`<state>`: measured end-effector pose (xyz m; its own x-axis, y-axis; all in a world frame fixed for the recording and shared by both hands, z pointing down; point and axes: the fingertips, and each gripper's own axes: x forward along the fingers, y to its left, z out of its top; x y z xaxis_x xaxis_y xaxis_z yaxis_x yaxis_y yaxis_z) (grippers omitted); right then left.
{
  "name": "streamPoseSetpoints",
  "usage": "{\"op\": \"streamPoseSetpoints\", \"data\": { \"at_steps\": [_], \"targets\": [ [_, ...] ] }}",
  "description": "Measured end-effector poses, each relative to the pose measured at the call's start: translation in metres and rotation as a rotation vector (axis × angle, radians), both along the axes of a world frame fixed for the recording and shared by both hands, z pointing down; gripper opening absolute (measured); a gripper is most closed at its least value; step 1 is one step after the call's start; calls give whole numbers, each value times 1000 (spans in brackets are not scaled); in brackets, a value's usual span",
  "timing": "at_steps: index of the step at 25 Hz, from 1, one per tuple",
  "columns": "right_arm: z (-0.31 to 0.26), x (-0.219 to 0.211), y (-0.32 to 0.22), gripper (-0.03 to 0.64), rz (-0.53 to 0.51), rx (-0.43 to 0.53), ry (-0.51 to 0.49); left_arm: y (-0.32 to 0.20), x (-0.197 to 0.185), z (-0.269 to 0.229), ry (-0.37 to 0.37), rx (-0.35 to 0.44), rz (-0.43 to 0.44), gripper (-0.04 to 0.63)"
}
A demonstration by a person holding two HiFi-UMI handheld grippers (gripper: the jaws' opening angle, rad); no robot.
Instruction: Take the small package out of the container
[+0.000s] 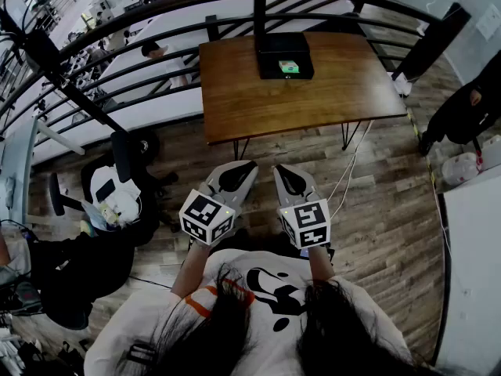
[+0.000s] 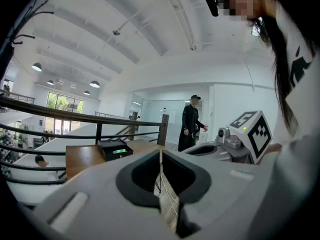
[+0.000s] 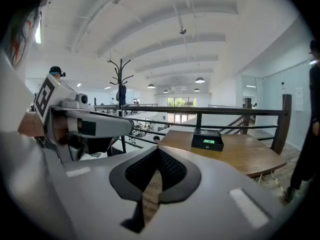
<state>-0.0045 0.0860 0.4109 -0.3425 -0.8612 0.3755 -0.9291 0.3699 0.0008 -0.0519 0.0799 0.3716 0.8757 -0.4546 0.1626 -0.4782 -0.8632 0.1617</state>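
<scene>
Package (image 1: 289, 66) in the box (image 1: 268, 53) at the table's (image 1: 258, 104) far edge: approach first (left gripper (image 1: 244, 169), right gripper (image 1: 283, 172) both pinched together, empty).

No words, numbers or brand names are showing clearly enough to read. The white cube (image 1: 207, 216) on the left tool (image 1: 243, 167) and the twin cube (image 1: 307, 223) on the right tool (image 1: 283, 171) are carrying black square code patterns, not letters. Any print on the small green package (image 1: 290, 66) in the black open box (image 1: 268, 53) is appearing too small to read.
</scene>
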Motion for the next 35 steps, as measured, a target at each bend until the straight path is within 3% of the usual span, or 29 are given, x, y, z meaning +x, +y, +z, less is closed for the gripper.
{"op": "streamPoseSetpoints", "data": {
  "at_steps": [24, 32, 35],
  "targets": [
    [6, -72, -25, 23, 60, 3, 16, -20, -70, 6, 11, 1, 71, 0],
    [15, -78, -31, 33, 90, -31, 15, -35, -75, 17, 18, -32, 103, 0],
    [19, -76, -36, 67, 89, -41, 27, -40, -70, 20, 22, -41, 118, 0]
  ]
}}
